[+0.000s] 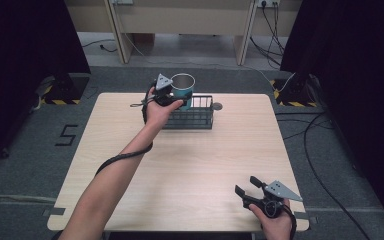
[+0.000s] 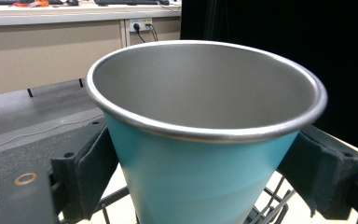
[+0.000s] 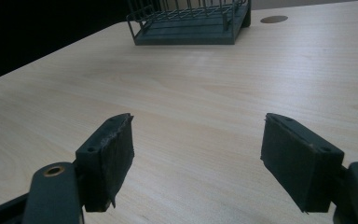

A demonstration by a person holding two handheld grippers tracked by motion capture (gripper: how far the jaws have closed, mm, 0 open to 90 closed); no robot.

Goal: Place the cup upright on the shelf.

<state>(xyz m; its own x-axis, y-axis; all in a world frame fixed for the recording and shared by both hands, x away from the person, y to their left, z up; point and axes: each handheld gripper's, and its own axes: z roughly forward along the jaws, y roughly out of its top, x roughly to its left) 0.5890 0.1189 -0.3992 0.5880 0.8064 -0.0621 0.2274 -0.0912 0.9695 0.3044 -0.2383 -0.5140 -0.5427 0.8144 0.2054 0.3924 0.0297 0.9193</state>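
A teal cup (image 1: pixel 183 88) with a bare steel inside and rim is held upright over the left end of a dark wire rack (image 1: pixel 196 114) at the far middle of the table. My left gripper (image 1: pixel 172 98) is shut on the cup. In the left gripper view the cup (image 2: pixel 200 172) sits between both pads (image 2: pixel 93 170), with rack wires just below it. My right gripper (image 1: pixel 246 187) rests open near the table's front right corner with nothing between its fingers. In the right gripper view its jaws stand wide apart over bare wood, facing the rack (image 3: pixel 191 23).
The light wooden table (image 1: pixel 190 165) has a round cable hole (image 1: pixel 217 106) beside the rack's right end. Cables run over the grey floor to the right. A pale bench stands behind the table, and dark curtains hang at both sides.
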